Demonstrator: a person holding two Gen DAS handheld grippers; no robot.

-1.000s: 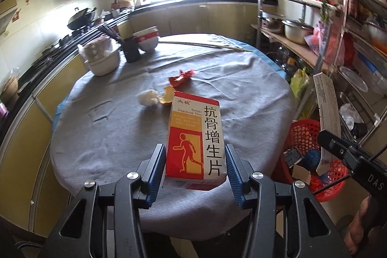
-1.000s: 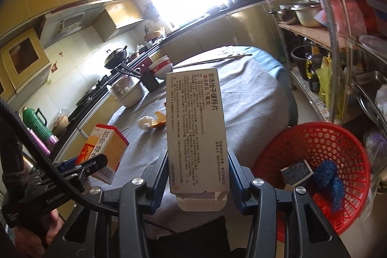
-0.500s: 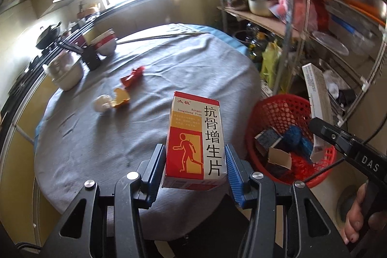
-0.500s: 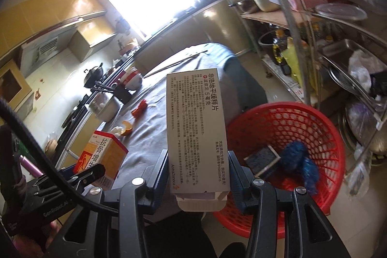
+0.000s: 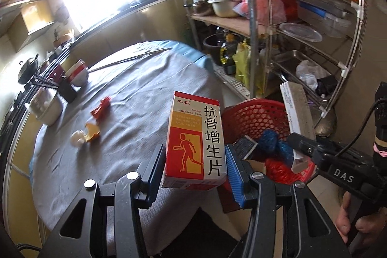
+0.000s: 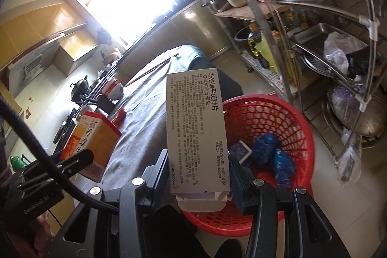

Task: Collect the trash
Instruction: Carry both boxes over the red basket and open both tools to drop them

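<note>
My left gripper (image 5: 195, 169) is shut on a red and white medicine box (image 5: 196, 139), held upright over the table's right edge beside the red basket (image 5: 251, 115). My right gripper (image 6: 198, 173) is shut on a tall white medicine box (image 6: 196, 129), held at the near left rim of the red basket (image 6: 273, 113). The white box also shows in the left wrist view (image 5: 296, 113), above the basket. The red box shows in the right wrist view (image 6: 94, 139). On the table lie a red wrapper (image 5: 101, 106), an orange peel (image 5: 92, 132) and a white crumpled scrap (image 5: 77, 137).
The round table has a grey cloth (image 5: 135, 98). Bowls (image 5: 78, 69), a white pot (image 5: 47, 105) and a black chopstick holder (image 5: 67, 90) stand at its far left. A metal shelf rack (image 5: 302, 23) stands right of the basket. The basket holds blue trash (image 6: 273, 149) and a dark box (image 6: 240, 151).
Both grippers have swung right, away from the table and toward the red basket, each still holding its box. The basket is now closer and larger in both views.
</note>
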